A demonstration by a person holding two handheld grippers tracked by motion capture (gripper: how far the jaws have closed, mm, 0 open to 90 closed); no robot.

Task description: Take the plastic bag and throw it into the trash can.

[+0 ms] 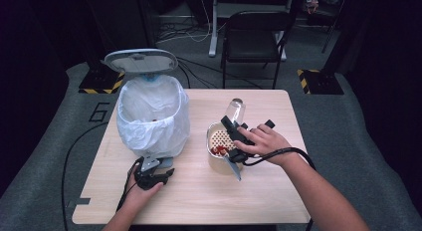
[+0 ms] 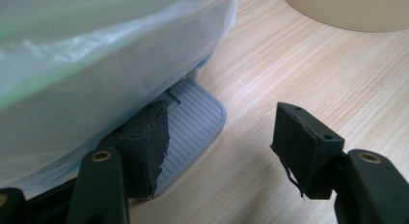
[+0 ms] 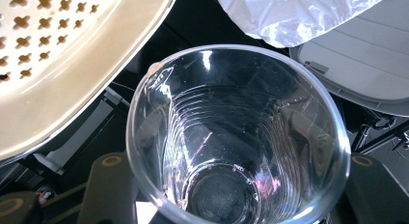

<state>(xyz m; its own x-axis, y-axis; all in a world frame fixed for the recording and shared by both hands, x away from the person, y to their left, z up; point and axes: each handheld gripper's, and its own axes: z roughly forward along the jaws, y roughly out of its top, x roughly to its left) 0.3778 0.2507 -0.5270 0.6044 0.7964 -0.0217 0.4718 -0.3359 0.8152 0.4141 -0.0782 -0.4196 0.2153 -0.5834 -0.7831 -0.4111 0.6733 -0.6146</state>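
- High view: the right claw (image 1: 238, 133) holds a clear glass (image 1: 235, 110) tilted above a beige strainer bowl (image 1: 219, 146) that stands on the counter (image 1: 199, 191). Red scraps (image 1: 219, 150) lie on the bowl's perforated insert. The left claw (image 1: 155, 167) rests low against the foot of a bin (image 1: 153, 116) lined with a white bag, its lid (image 1: 141, 60) raised. A few red bits show inside the bag, so some waste seems already binned. The scraps in the bowl are judged to be what is left to clear.
- Left gripper view: the left claw (image 2: 231, 142) stands wide open and grips nothing. One pad (image 2: 147, 144) presses on the grey ribbed pedal (image 2: 195, 125) beneath the bag (image 2: 87, 64); the other pad (image 2: 301, 147) hangs free above the wood. This pressure is judged to be what keeps the lid up. The edge of the bowl (image 2: 347, 11) appears at the top.
- Right gripper view: the right claw (image 3: 236, 185) is closed around the glass (image 3: 236, 137), one jaw on either side of its wall. The glass looks empty, apart from faint wet streaks. Its mouth points toward the bowl's rim (image 3: 72, 89), the bag (image 3: 294, 11) and the open lid (image 3: 366, 64) beyond.
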